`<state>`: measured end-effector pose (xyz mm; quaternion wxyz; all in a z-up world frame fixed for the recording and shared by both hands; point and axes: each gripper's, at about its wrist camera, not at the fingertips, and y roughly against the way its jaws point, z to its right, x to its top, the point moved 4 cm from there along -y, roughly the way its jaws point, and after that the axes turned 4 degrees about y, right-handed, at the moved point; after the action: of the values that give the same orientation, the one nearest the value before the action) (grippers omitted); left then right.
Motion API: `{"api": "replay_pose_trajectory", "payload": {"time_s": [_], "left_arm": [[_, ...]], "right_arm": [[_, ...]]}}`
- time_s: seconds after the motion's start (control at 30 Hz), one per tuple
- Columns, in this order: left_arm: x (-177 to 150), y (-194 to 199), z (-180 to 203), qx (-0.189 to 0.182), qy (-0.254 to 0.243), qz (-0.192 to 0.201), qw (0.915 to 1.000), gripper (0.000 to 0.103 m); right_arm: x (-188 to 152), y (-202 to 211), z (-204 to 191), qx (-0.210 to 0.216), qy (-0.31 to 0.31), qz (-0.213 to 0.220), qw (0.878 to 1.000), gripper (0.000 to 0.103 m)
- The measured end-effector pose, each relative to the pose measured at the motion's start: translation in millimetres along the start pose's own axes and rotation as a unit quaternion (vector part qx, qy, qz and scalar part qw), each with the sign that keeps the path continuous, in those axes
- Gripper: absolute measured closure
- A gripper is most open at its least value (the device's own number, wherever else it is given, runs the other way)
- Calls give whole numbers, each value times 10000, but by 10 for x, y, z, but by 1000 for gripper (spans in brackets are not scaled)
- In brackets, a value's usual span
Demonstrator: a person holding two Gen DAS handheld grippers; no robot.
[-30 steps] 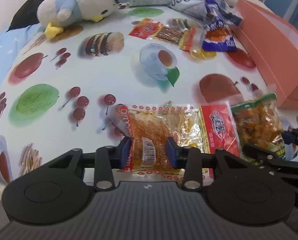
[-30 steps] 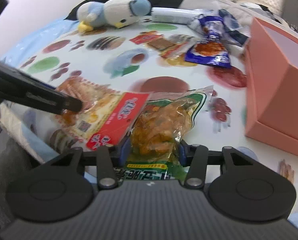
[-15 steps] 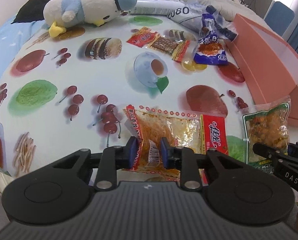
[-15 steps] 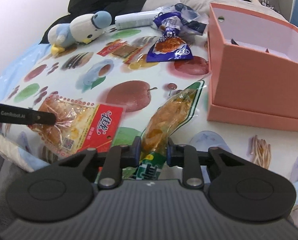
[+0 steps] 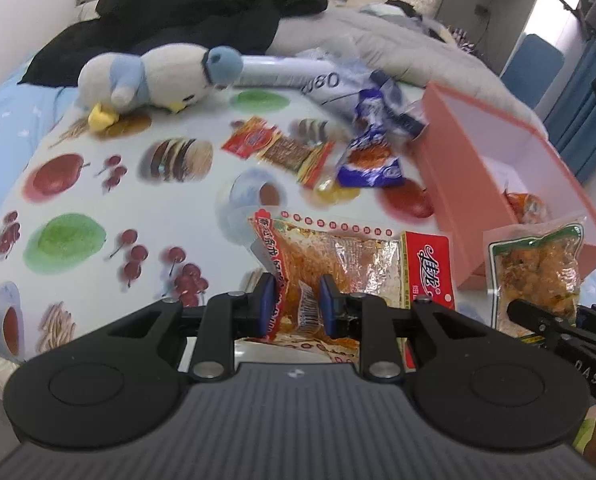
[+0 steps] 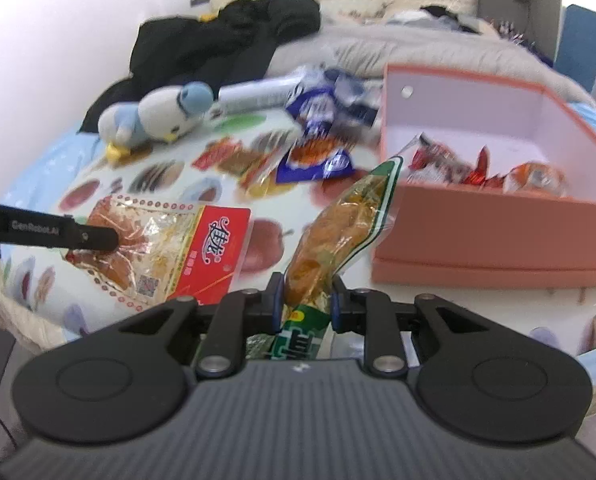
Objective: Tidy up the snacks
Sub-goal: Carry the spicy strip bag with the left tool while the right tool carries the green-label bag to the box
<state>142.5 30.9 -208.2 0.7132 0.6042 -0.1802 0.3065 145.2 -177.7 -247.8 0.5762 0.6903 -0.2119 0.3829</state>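
Both packets have lifted: left gripper (image 5: 295, 307) pinches the red-labelled packet (image 5: 349, 264), right gripper (image 6: 305, 307) the green-edged packet (image 6: 333, 232).

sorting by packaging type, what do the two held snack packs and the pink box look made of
Red-labelled snack pack: thin glossy plastic film, clear window, crinkly glints, pinched in the left hand-held gripper.
Green-edged snack pack: the same shiny clear film, creased, held in the right hand-held gripper.
Pink box: probably matte cardboard; stiff flat walls, no shine.
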Motion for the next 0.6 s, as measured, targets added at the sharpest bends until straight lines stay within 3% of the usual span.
{"api": "replay_pose_trajectory", "payload": {"time_s": [0.3,0.6], "left_arm": [[114,369,327,-310,-65,315,9990,75],[252,485,873,-793,-299,367,9957,75]], "right_arm": [[90,563,126,-348,-376,468,9976,78],[171,972,435,-820,-605,770,9918,78]]}}
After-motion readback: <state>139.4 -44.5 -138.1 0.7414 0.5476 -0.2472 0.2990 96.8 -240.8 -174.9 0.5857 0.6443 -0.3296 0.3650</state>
